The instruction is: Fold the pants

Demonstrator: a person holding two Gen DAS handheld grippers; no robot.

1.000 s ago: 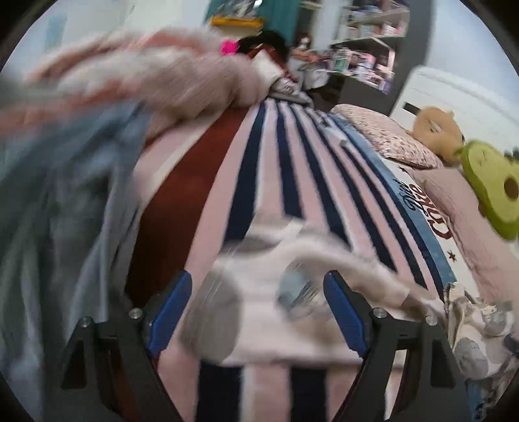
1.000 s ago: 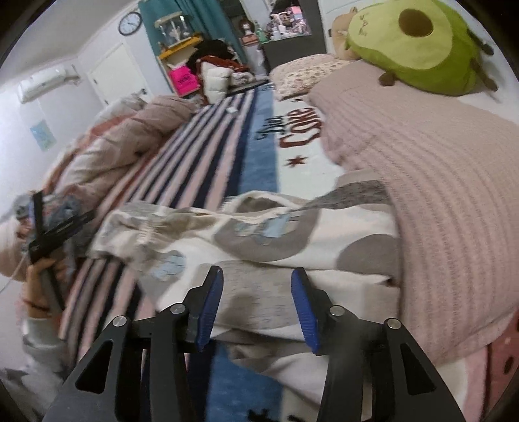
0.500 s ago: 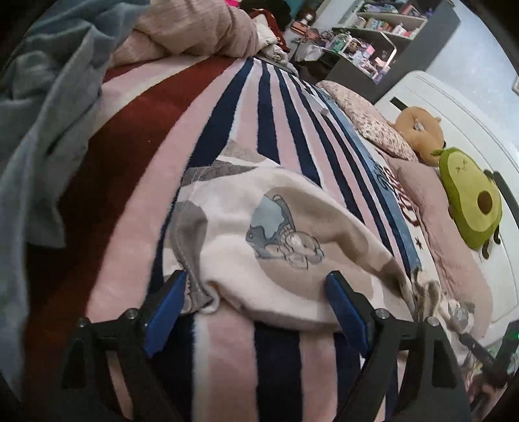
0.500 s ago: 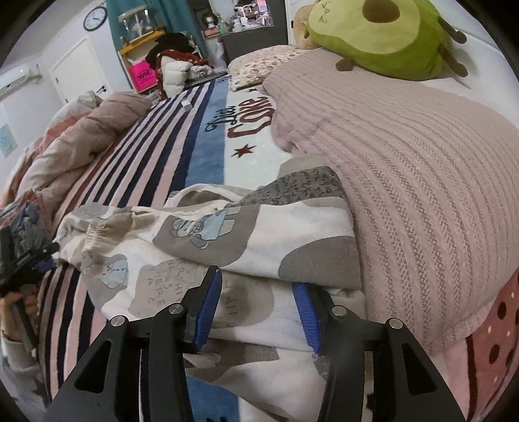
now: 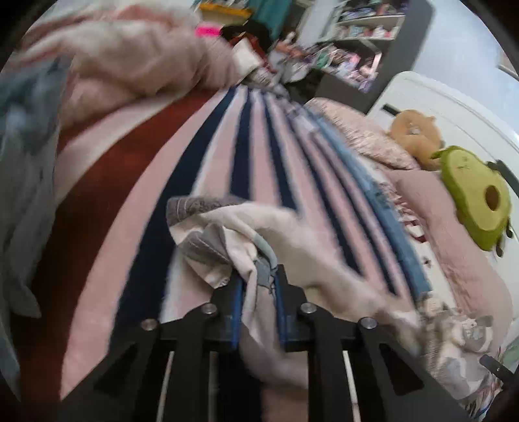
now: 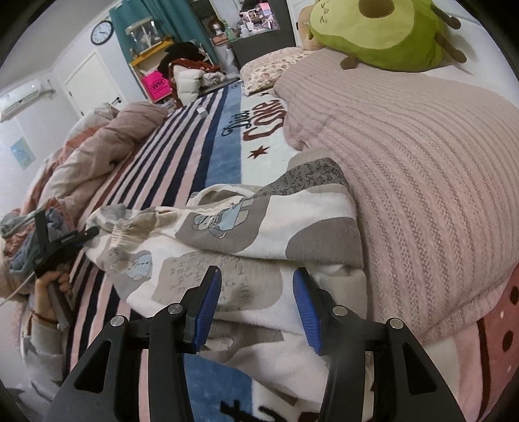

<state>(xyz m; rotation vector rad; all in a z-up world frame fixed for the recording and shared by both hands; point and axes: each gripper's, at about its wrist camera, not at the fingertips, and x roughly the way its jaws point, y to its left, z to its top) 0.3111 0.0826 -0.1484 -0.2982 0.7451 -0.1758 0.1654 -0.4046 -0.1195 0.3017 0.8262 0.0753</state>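
Cream pants [image 6: 246,240] with grey patches and blue cartoon prints lie bunched on the striped bedspread, against a pink ribbed blanket. My left gripper [image 5: 258,285] is shut on one end of the pants [image 5: 246,259] and the cloth bunches up between its blue pads. That gripper also shows at the left of the right wrist view [image 6: 81,235], at the pants' far end. My right gripper [image 6: 256,289] is open, its blue pads hovering just over the near fold of the pants, holding nothing.
A pink ribbed blanket [image 6: 421,168] rises to the right of the pants. A green avocado plush [image 6: 382,29] lies beyond it. A heaped pink quilt [image 6: 107,146] and grey-blue cloth [image 5: 22,155] sit on the left. The striped bedspread [image 5: 201,155] stretches ahead.
My left gripper has shut on the end of the pants and the cloth has bunched up in it. My right gripper has stayed open over the near fold.
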